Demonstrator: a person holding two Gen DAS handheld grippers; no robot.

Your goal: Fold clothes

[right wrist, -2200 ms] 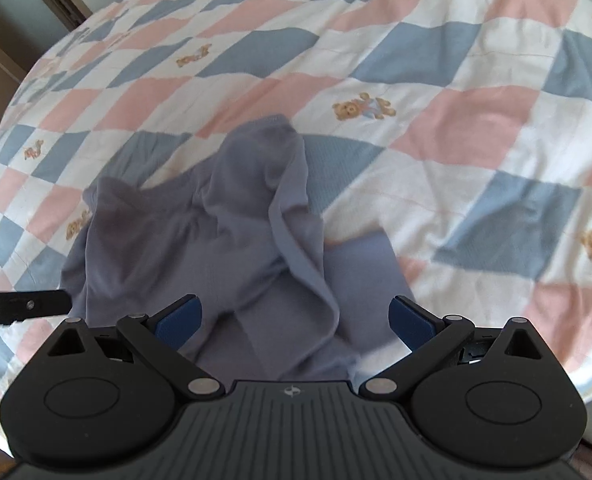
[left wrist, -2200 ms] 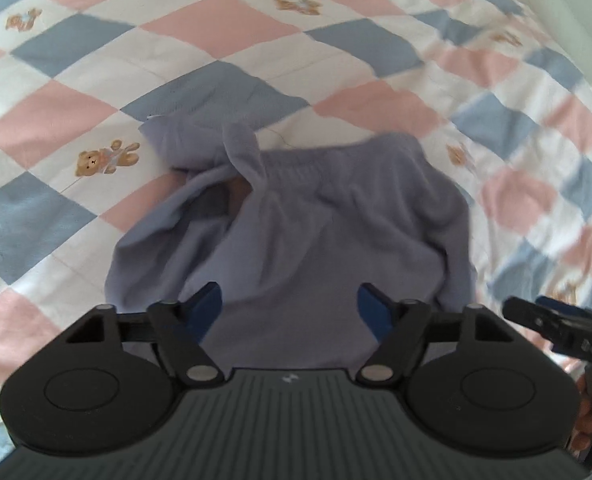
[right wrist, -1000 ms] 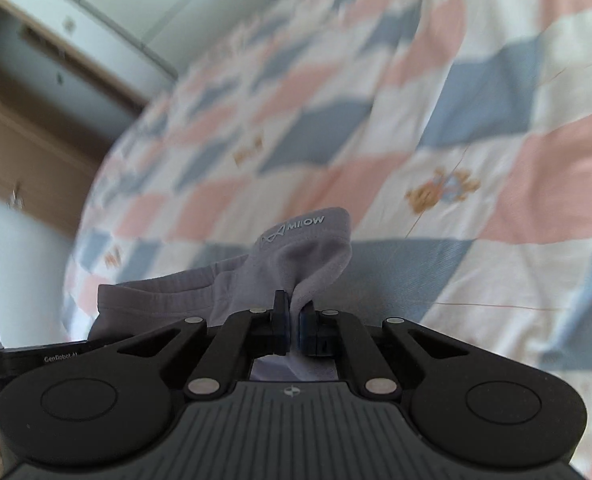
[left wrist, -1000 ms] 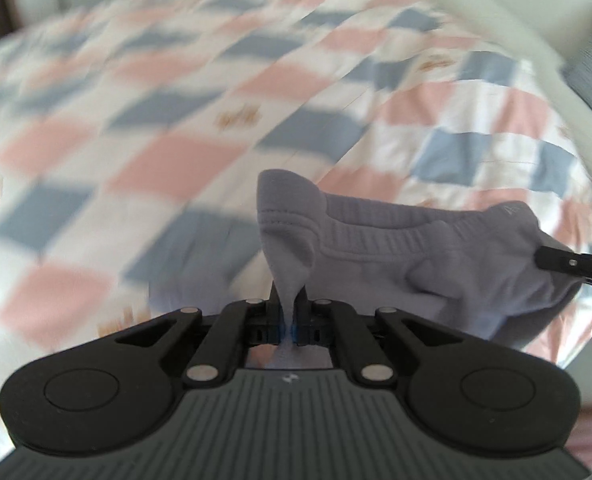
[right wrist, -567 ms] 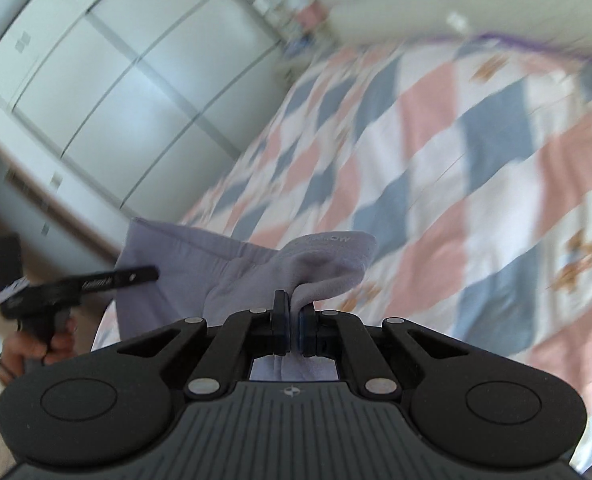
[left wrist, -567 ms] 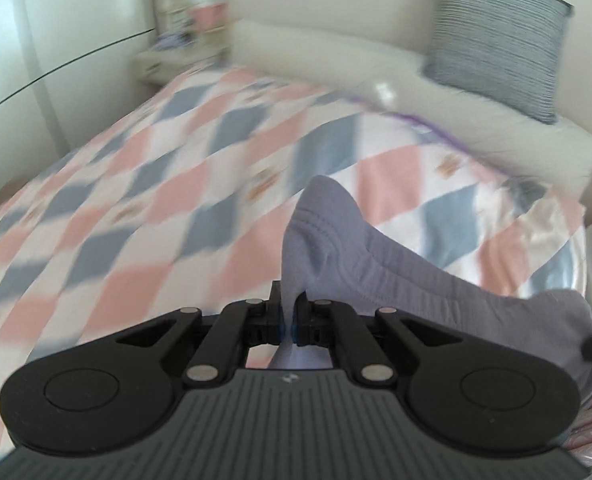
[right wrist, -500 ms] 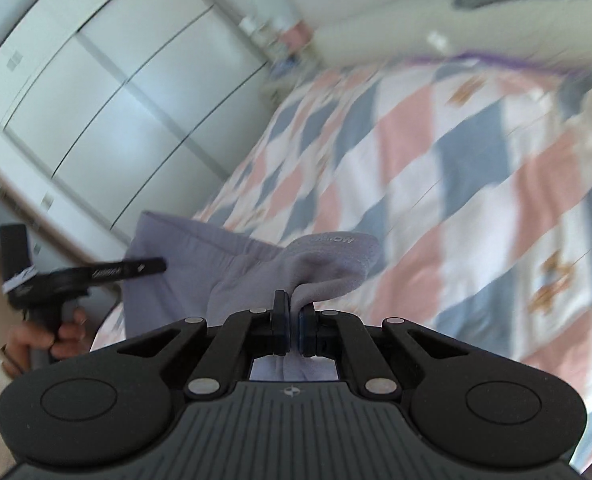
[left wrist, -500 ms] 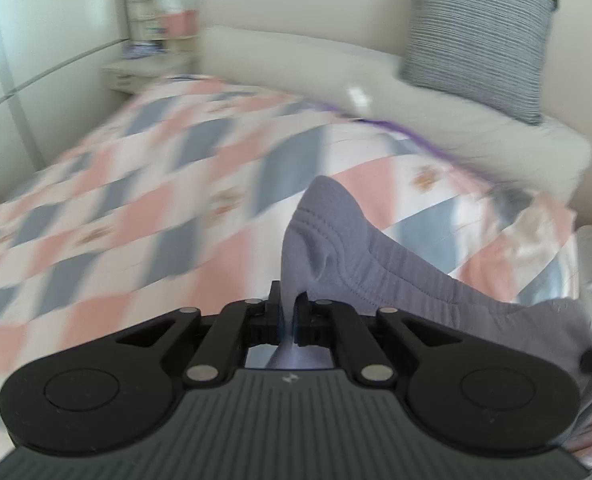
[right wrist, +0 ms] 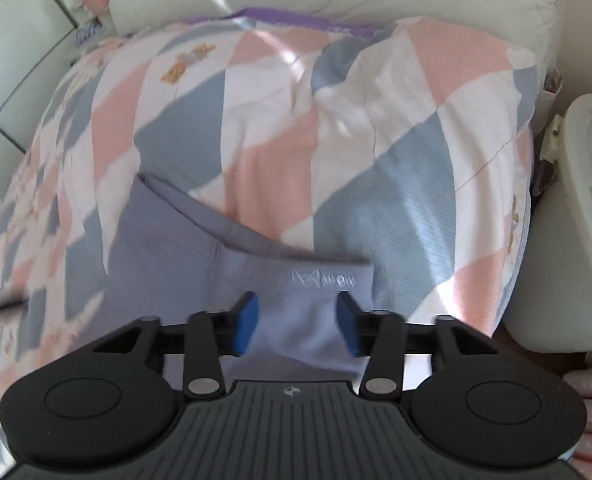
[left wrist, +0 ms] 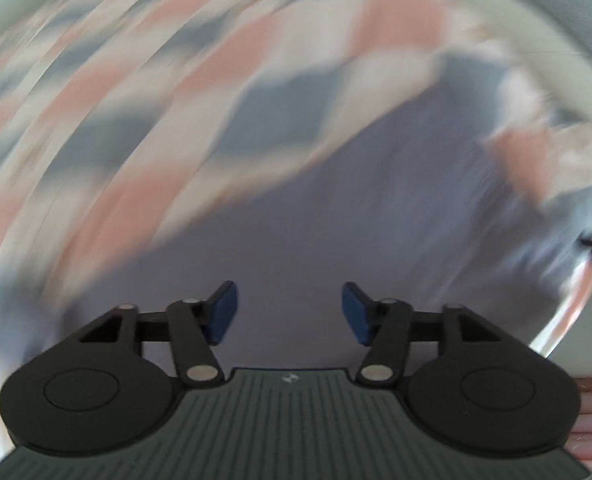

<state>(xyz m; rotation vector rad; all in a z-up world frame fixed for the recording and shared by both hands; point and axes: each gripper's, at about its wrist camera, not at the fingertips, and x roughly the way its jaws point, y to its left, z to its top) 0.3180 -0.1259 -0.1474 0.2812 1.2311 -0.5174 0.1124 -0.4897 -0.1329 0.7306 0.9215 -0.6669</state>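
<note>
Shorts (right wrist: 184,248) lie flat near the quilt's (right wrist: 415,200) pillow-end edge, waistband running left-right straight ahead of you. Your right gripper (right wrist: 297,330) and left gripper (left wrist: 288,312) both gape apart; right's nearer the logo corner.

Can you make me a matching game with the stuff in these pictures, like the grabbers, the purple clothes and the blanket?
Things:
1. left gripper
2. purple garment
3. checked quilt
4. white logo

Descriptions:
A. pink, blue and white squares
B. printed near the garment's band edge
C. jaws open, nothing held between them
D. lying spread flat on the bed

Pairs: 1-C, 2-D, 3-A, 4-B

The right gripper has open jaws too, either side of the garment's edge.
</note>
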